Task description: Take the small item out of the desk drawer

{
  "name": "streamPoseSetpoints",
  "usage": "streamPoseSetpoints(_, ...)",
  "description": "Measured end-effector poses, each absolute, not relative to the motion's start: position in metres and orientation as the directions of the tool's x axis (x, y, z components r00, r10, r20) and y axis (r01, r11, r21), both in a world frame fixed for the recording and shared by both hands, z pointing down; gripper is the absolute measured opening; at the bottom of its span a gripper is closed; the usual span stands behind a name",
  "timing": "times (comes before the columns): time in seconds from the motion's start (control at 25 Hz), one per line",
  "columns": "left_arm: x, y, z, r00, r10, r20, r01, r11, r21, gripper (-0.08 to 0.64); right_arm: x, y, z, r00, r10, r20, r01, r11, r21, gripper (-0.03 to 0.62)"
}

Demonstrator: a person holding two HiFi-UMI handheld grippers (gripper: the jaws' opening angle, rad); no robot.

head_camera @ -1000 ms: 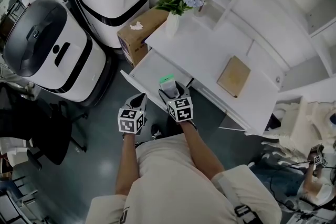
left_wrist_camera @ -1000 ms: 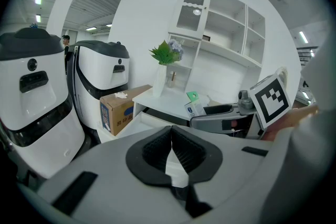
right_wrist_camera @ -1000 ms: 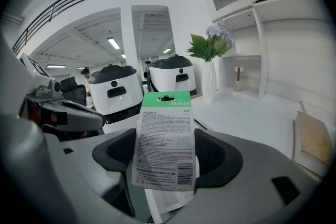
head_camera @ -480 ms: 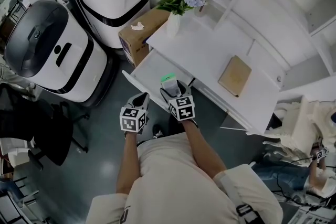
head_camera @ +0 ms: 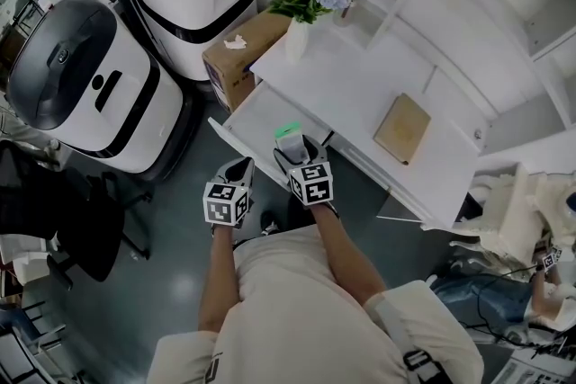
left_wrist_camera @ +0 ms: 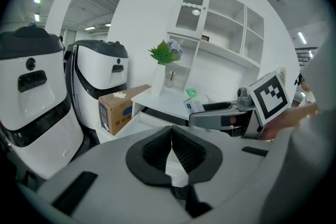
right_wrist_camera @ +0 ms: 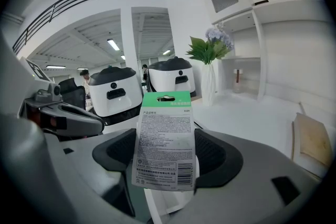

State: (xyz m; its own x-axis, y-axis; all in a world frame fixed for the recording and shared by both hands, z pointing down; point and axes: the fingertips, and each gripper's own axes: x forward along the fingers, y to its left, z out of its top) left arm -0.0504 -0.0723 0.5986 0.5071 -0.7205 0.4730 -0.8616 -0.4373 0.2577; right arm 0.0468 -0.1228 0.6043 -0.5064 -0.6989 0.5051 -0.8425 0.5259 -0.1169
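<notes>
Head view: drawer (head_camera: 255,115) stands pulled out from the white desk (head_camera: 360,90); the right gripper (head_camera: 291,146) holds a green-topped packet (head_camera: 288,132) over its near end, with the left gripper (head_camera: 240,168) just beside. Left gripper view: jaws pressed together, nothing between them. Right gripper view: jaws pinch the packet, held upright. Judgement: removal appears essentially done; only setting the packet down, and perhaps closing the drawer, remains.
</notes>
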Motion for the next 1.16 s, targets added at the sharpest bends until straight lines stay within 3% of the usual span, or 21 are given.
streamPoseSetpoints(1.16,-0.0459,-0.0685,0.5976,0.530,-0.705,0.471,-0.848,-0.455,0.272,0.017,0.0500,-0.1175,0.6053,-0.503,-0.696,0.512,-0.845,0.521,-0.121,0.367)
